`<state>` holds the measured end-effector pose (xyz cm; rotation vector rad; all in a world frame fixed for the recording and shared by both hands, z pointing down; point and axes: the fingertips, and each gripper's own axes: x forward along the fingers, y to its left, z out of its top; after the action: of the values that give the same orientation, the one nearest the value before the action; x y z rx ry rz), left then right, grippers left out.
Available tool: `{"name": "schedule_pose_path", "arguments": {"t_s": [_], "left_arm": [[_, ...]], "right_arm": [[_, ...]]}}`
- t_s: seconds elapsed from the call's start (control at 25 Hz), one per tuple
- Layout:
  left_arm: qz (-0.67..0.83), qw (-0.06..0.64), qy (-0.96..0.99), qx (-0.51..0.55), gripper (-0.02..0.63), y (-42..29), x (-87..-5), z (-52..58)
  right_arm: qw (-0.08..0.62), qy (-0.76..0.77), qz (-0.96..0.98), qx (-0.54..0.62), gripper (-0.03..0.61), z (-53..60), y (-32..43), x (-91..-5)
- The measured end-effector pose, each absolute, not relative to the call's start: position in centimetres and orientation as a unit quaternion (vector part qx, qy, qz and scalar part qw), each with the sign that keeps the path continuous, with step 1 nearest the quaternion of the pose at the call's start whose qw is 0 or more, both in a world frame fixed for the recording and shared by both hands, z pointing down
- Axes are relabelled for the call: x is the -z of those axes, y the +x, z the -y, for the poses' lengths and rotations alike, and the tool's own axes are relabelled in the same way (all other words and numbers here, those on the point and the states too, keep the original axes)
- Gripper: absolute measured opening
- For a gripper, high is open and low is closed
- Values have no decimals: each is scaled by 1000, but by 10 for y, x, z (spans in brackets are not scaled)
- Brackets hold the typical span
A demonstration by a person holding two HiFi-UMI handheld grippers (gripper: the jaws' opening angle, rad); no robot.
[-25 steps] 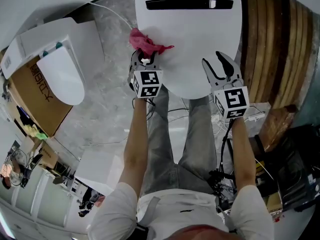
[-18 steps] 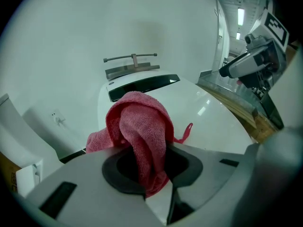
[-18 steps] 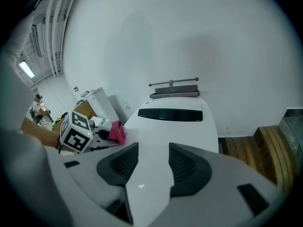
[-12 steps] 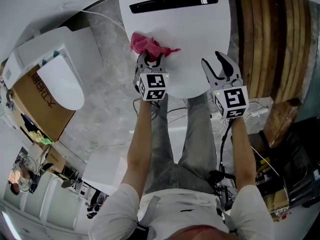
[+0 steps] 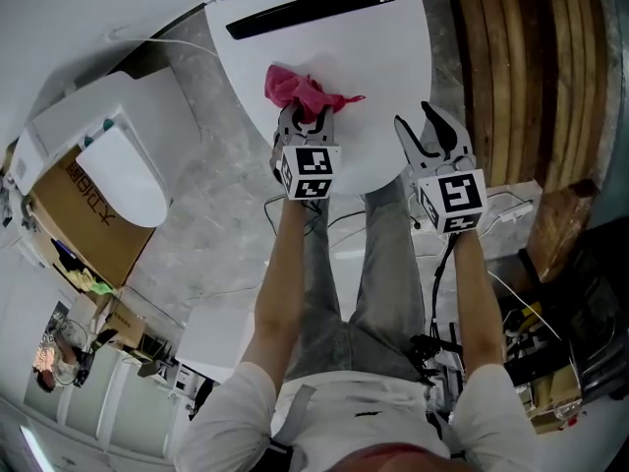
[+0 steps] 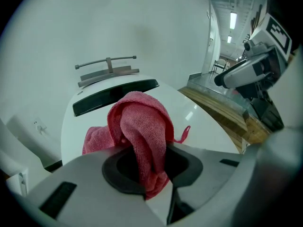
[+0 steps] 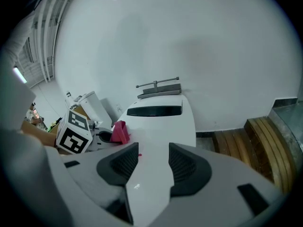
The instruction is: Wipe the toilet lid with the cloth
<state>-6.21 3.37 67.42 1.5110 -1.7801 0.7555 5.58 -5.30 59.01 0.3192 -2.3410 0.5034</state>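
A white toilet lid (image 5: 383,67) (image 6: 203,122) (image 7: 161,126) fills the top of the head view, with a dark slot (image 5: 310,8) near its far end. My left gripper (image 5: 307,124) (image 6: 151,167) is shut on a red cloth (image 5: 295,91) (image 6: 139,131) (image 7: 119,132) that rests bunched on the lid's left part. The right gripper (image 5: 429,126) (image 7: 154,162) stands open over the lid's near right edge, nothing between its jaws.
A second white toilet (image 5: 118,155) stands to the left beside a cardboard box (image 5: 69,214). Wooden slats (image 5: 501,77) (image 7: 265,126) run along the right. Cables (image 5: 339,229) lie on the grey marbled floor (image 5: 216,195) by the person's legs. A white wall (image 7: 189,41) rises behind the toilet.
The left gripper and the cloth have moved right, from the lid's left edge toward its middle. The right gripper has stayed in place. The head view has shifted.
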Motion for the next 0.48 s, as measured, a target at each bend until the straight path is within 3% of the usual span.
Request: {"name": "schedule_pose_path", "arguments": {"t_s": [0.48], "left_arm": [[646,327,627,-286,109,-5,-674,26]], "right_arm": [[350,154,900,-210,207,78,94,-594]]}}
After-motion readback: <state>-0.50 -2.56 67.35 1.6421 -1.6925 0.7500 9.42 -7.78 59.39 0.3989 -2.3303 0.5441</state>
